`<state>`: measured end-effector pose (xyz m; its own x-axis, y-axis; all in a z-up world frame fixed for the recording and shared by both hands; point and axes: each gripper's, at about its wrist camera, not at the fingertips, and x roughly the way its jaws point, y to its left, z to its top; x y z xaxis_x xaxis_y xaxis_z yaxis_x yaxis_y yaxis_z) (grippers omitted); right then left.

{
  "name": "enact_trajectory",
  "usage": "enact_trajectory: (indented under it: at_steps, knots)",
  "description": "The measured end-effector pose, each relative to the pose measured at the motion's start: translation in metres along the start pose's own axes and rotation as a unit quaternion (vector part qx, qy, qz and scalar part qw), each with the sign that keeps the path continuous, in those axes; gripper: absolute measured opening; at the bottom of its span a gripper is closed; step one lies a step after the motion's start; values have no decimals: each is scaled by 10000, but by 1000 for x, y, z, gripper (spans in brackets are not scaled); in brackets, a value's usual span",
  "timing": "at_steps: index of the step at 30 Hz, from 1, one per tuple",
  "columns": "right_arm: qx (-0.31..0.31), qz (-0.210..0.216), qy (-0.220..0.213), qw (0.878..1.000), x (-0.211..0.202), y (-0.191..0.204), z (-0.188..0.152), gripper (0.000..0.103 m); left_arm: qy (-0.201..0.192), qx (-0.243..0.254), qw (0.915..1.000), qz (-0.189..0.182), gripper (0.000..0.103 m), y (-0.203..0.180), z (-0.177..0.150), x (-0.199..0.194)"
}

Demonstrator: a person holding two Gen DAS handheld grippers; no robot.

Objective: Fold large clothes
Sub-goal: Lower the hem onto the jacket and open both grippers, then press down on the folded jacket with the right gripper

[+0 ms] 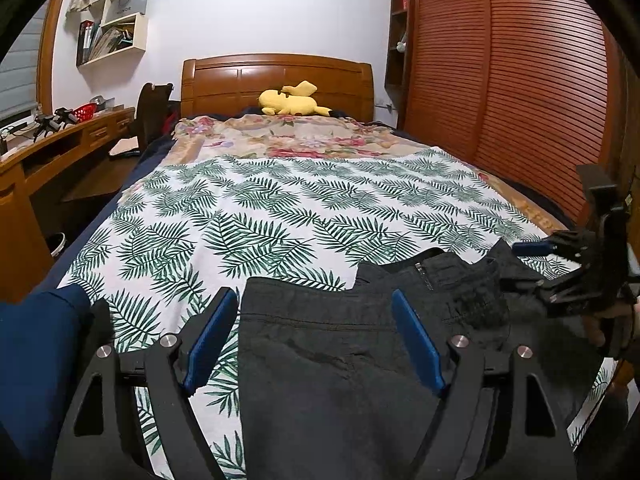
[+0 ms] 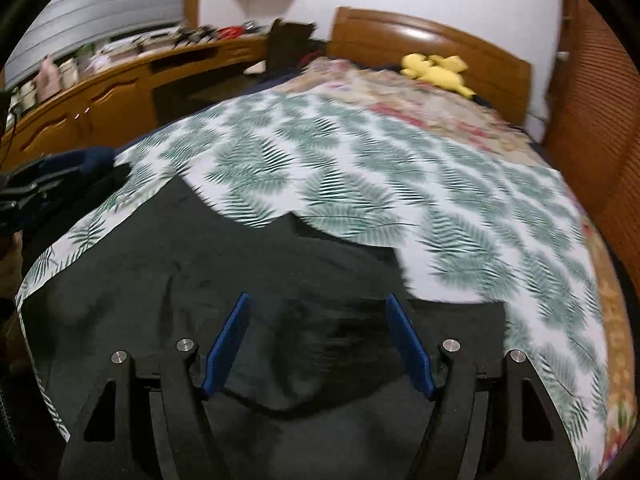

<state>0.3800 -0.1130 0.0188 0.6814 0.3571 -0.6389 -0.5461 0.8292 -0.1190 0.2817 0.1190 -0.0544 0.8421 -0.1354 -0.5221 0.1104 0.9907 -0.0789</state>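
A dark grey pair of trousers (image 1: 332, 344) lies on the leaf-print sheet (image 1: 248, 208) at the near end of the bed, its zip and waistband toward the right. My left gripper (image 1: 314, 300) is open above the trousers' left part, holding nothing. My right gripper (image 1: 532, 268) shows at the right edge of the left wrist view, over the waistband. In the right wrist view the right gripper (image 2: 318, 300) is open above the dark trousers (image 2: 200, 280), holding nothing. The right view is blurred.
A yellow plush toy (image 1: 292, 100) lies by the wooden headboard (image 1: 276, 76). A floral blanket (image 1: 288, 136) covers the far bed. A wooden desk (image 1: 60, 140) runs along the left and a slatted wardrobe (image 1: 500, 72) along the right. A blue sleeve (image 1: 36, 344) is at near left.
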Motion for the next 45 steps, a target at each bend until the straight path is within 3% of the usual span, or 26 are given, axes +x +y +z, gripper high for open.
enact_trajectory:
  at_steps: [13,15,17,20,23,26,29,36,39,41,45]
  knots:
    - [-286,189,1194,9922,99,-3,31,69,72,30,10000,-3,80,4,-3,2]
    - [-337,255,1348,9900,107,-4,32,60,76,63,10000,-5,80,3,-3,2]
    - [-429,216,1522,9872,114,-5,31,31,71,76,9999,-9,80,2,-3,2]
    - [-694,215,1560,9851,118,-5,28,7,67,51,10000,-26,80,3,-2,1]
    - [-698,-14,993,9926,103,-8,40,5,69,-1,10000,-49,80,3,-1,2]
    - [-638,-191,570,9962,97,-12,59,4,100,-23,9999,-108,80,1,-1,2]
    - [-721,-245,411,9963,103,-10,72,4,108,91,9999,-57,80,-4,-1,1]
    - [-514,-319,850,9945,141,-17,66,8,69,113,9998,-148,80,-9,1,-1]
    - [-52,-118,628,9979,134,-31,69,27,52,92,9995,-306,80,-9,-2,2]
    - [326,15,367,9988,115,-48,71,52,64,37,9989,-468,80,-10,-4,5]
    - [503,-200,86,9985,79,-82,68,55,237,82,9981,-564,80,-20,-9,17]
